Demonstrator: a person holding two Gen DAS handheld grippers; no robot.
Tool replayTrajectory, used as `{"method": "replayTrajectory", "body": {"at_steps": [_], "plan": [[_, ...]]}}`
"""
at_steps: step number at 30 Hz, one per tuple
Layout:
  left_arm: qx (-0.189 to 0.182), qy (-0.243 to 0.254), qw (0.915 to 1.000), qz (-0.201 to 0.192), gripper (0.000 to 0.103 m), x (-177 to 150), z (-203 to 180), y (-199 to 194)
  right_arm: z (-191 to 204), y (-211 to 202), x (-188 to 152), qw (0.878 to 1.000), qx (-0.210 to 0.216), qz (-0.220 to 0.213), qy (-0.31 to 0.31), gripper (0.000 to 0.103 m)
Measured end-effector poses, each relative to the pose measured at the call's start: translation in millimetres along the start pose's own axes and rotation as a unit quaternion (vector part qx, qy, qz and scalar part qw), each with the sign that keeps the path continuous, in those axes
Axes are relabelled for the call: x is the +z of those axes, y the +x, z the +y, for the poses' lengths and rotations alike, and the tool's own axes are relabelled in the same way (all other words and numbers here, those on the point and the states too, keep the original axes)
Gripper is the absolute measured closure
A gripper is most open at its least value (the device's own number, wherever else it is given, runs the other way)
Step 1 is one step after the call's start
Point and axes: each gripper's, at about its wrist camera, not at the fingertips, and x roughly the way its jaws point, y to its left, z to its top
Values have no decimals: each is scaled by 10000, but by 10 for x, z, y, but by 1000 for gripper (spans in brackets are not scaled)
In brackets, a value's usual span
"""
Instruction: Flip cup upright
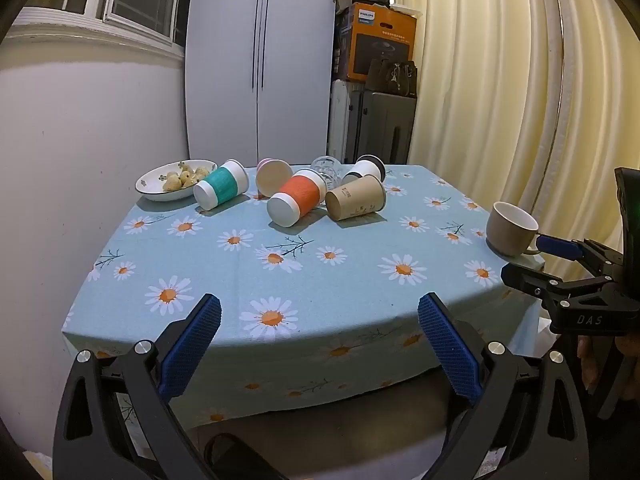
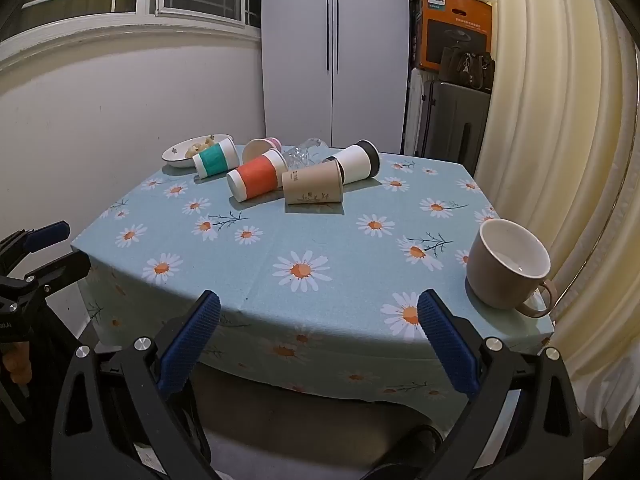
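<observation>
Blue ribbed pads line both claws, and each stands spread wide with nothing between its fingers. The left claw (image 1: 319, 314) hangs off the near edge of the worktop (image 1: 224, 272), touching nothing. The right claw (image 2: 319, 312) hangs off the same near edge, likewise touching nothing.

Near the right front corner a beige mug (image 2: 507, 264) stands upright, mouth up, handle toward the edge. At the far side a cluster of cups lies tipped over: a teal-sleeved cup (image 1: 221, 189), an orange-sleeved cup (image 1: 297, 199), a brown paper cup (image 1: 355, 197), a white cup with dark lid (image 1: 366, 169), a pink cup (image 1: 273, 178) and a clear glass (image 1: 327, 168). A white bowl (image 1: 158, 190) of food sits just left of them.
</observation>
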Motion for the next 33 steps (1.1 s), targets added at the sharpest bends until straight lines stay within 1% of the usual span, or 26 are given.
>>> {"method": "replayTrajectory", "body": {"at_steps": [33], "plan": [[-6,-25,10000,14,7,-12,7,2,8,10,-10,10000,-4,5,4,5]]}}
